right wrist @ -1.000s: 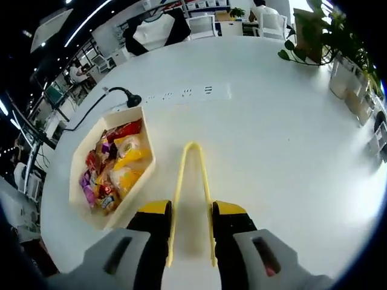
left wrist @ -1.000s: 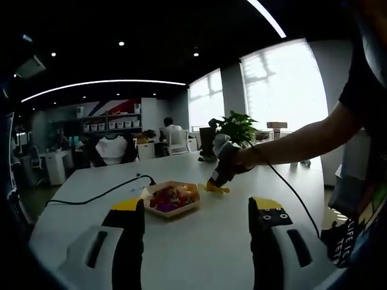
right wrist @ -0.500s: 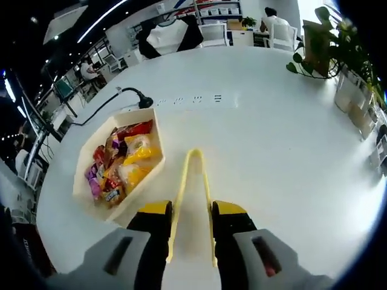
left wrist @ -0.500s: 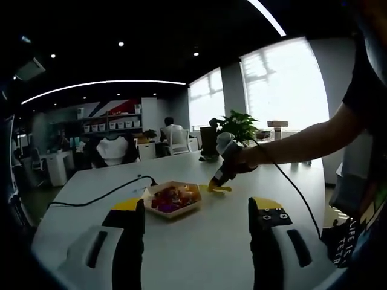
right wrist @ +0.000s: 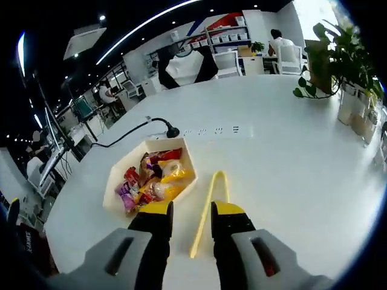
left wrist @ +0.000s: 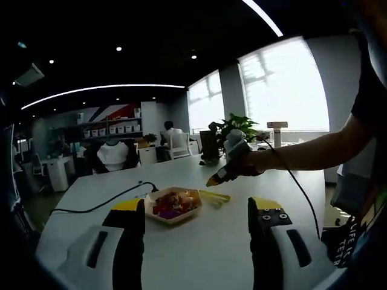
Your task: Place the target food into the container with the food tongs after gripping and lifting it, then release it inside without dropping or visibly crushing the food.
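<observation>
In the right gripper view, the right gripper (right wrist: 186,212) stands at 6 o'clock with its 2 jaws close together and a narrow gap between them. The yellow food tongs (right wrist: 209,212) lie on the white table (right wrist: 290,181) beyond the tips, closed end pointing toward 12 o'clock. No contact between jaws and tongs is visible, so the gripper appears to hold nothing.

Just beside the tongs, at 10 o'clock, sits the cream hexagonal tray (right wrist: 115,188) filled with wrapped snacks (right wrist: 152,179), the target food. A black power cable (right wrist: 130,134) runs off behind the tray.

In the left gripper view, the left gripper (left wrist: 196,211) is wide open and empty, well back from the tray.

Step in hand, as judged: acquire the tongs.
1. Lower the right gripper over both tong arms, away from the closed end.
2. Close only until the arms begin to flex.
3. Lift level before moving toward the snacks.

Risk: a grip on 1 arm lets the tongs twist.
</observation>
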A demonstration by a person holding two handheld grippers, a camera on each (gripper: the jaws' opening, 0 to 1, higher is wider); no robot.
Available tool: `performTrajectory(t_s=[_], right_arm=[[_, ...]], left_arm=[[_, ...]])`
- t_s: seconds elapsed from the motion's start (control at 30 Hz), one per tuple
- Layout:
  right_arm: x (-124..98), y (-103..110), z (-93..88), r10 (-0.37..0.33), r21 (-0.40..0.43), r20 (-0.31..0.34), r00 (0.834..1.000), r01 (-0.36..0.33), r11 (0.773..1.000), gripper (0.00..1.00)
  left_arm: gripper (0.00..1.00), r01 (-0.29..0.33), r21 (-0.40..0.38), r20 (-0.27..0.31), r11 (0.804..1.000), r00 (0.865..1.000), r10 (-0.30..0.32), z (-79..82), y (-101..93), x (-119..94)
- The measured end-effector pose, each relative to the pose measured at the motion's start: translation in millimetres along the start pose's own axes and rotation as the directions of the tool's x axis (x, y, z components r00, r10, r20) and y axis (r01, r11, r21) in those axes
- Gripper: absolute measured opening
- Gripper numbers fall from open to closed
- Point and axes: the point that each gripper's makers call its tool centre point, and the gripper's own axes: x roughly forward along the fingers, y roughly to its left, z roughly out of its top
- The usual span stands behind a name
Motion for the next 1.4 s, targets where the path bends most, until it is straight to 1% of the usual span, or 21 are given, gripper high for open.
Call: performTrajectory(t_s=[0.03,0.13,0.23,0.27,0.3,0.37,0.43,0.47,0.53,0.6,0.67,0.77,0.83,0.93,1.0,1.03,1.07,1.1,1.17,1.2,1.4], right_arm=[[-6.9,0.9,1.1,-0.003,0.012,0.031,1.0,0.003,1.0,0.26],[-25.7,6.5,-3.6,-0.016,0.031,0.083,0.996,0.013,0.999,0.27],[-44.4,15.6,-9.3,-0.018,-0.012,0.132,0.991,0.02,1.0,0.31],[-49.5,18.1,-10.9,-0.019,-0.02,0.146,0.989,0.022,1.0,0.32],[-57.1,22.0,-12.1,-0.02,-0.025,0.177,0.984,0.024,0.999,0.33],[-69.7,27.9,-17.6,-0.029,-0.016,0.209,0.977,0.033,0.999,0.33],[-79.3,34.4,-20.1,-0.025,-0.037,0.237,0.971,0.035,0.999,0.35],[-86.2,37.9,-18.6,-0.026,-0.05,0.275,0.961,0.042,0.998,0.36],[-98.5,44.5,-18.6,-0.02,-0.074,0.319,0.948,0.046,0.996,0.41],[-111.1,49.0,-15.9,-0.021,-0.094,0.378,0.926,0.061,0.994,0.44],[-118.1,52.5,-18.5,-0.021,-0.102,0.388,0.921,0.066,0.993,0.46],[-131.2,58.7,-19.7,-0.023,-0.124,0.427,0.904,0.084,0.989,0.49],[-138.8,59.7,-20.1,-0.028,-0.1,0.46,0.888,0.083,0.992,0.52],[-146.1,61.0,-23.3,-0.025,-0.058,0.479,0.877,0.06,0.996,0.59],[-151.0,62.4,-26.6,-0.012,-0.064,0.483,0.876,0.049,0.997,0.6],[-155.4,61.7,-28.5,-0.02,-0.059,0.492,0.87,0.057,0.997,0.61],[-158.0,61.2,-29.7,-0.026,-0.061,0.498,0.867,0.065,0.996,0.64],[-162.4,61.6,-30.4,-0.026,-0.079,0.514,0.857,0.078,0.994,0.67],[-167.3,61.6,-33.3,-0.034,-0.094,0.524,0.851,0.097,0.991,0.72],[-171.4,62.6,-34.6,-0.033,-0.107,0.536,0.844,0.107,0.988,0.74],[-179.7,64.9,-46.5,-0.021,-0.098,0.566,0.824,0.092,0.991,0.86]], left_arm=[[0.74,-0.001,0.0,0.0,1.0,1.0,0.001,0.1,-0.1,0.1],[0.73,-0.003,-0.008,-0.004,1.0,1.0,0.002,-0.4,-1.0,1.6],[0.73,-0.001,-0.012,-0.001,1.0,1.0,0.001,0.7,-2.7,3.3],[0.73,-0.002,-0.012,0.001,1.0,1.0,0.002,1.0,-2.7,3.9],[0.73,-0.003,-0.014,0.0,1.0,1.0,0.003,1.0,-2.8,5.1],[0.73,-0.017,-0.025,0.005,1.0,1.0,0.017,2.1,-0.9,5.9],[0.73,-0.018,-0.03,0.011,0.999,1.0,0.018,3.6,-0.4,6.4],[0.73,-0.022,-0.033,0.018,0.999,1.0,0.022,4.8,0.4,6.7],[0.74,-0.028,-0.035,0.018,0.999,0.999,0.028,4.9,1.7,6.9],[0.74,-0.038,-0.033,0.016,0.999,0.999,0.039,4.5,3.5,7.3],[0.74,-0.041,-0.033,0.012,0.999,0.999,0.042,3.9,4.0,7.6],[0.75,-0.054,-0.031,0.015,0.998,0.998,0.054,4.6,5.2,7.5],[0.75,-0.063,-0.028,0.018,0.998,0.998,0.063,5.1,6.0,7.0],[0.77,-0.076,-0.028,0.018,0.997,0.997,0.076,5.0,6.8,5.2],[0.77,-0.077,-0.027,0.012,0.997,0.997,0.077,3.8,6.8,4.2],[0.77,-0.082,-0.026,0.009,0.996,0.997,0.082,2.8,7.4,3.2],[0.78,-0.085,-0.024,0.009,0.996,0.996,0.086,2.3,7.8,2.6],[0.78,-0.092,-0.019,0.007,0.996,0.996,0.092,1.2,8.7,1.7],[0.8,-0.104,-0.019,0.006,0.994,0.995,0.104,0.3,10.4,0.7],[0.81,-0.108,-0.022,0.008,0.994,0.994,0.109,0.2,11.0,0.3],[0.86,-0.133,-0.029,0.02,0.991,0.991,0.134,1.3,13.5,-2.8]])
